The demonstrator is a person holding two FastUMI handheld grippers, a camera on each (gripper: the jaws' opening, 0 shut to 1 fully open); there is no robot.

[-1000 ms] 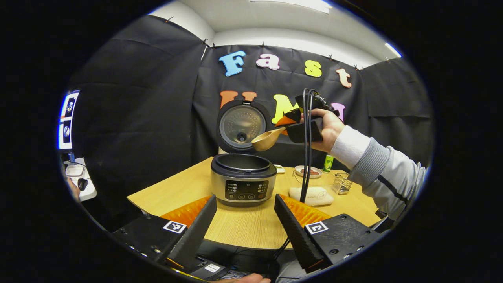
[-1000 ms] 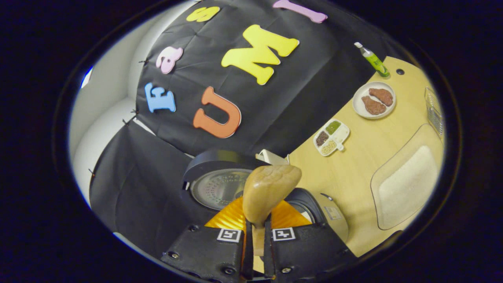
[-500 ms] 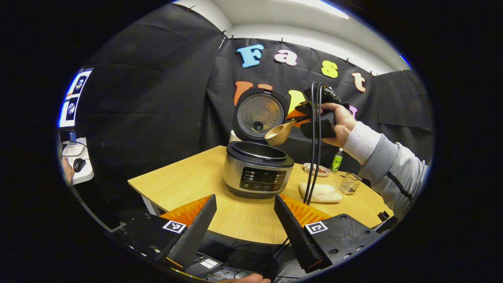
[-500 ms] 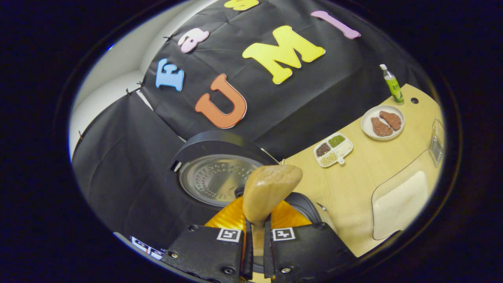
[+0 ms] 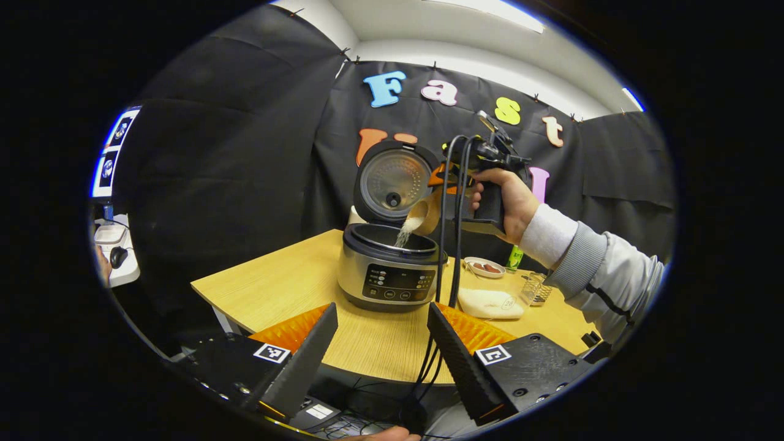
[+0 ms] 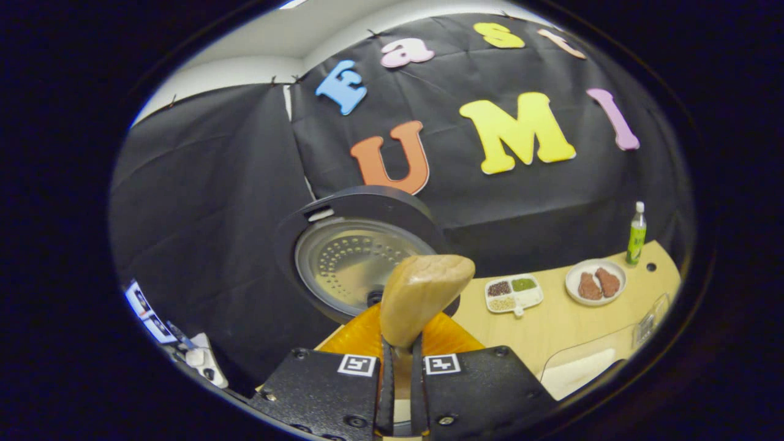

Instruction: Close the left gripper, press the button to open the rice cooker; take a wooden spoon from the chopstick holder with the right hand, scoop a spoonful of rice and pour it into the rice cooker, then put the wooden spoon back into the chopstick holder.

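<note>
We are in the pour: the wooden spoon (image 5: 424,214) is tipped over the open rice cooker (image 5: 388,269), and a stream of rice (image 5: 404,233) falls from its bowl into the inner pot. To do this well, we judge that we should keep the bowl above the middle of the pot, clear of the raised lid (image 5: 392,182), and hold the tilt until the last grains leave.

Our right claw (image 6: 401,392) is clamped on the spoon's handle, both fingers pressing it, the spoon's back facing the right gripper view. The right hand (image 5: 505,199) holds that claw high, rolled toward the cooker, forearm sloping down to the sleeve.

Our left claw (image 5: 383,343) hangs back over the table (image 5: 288,288), fingers spread apart, gripping nothing. The chopstick holder (image 5: 538,289) waits on the table's far right side.
</note>
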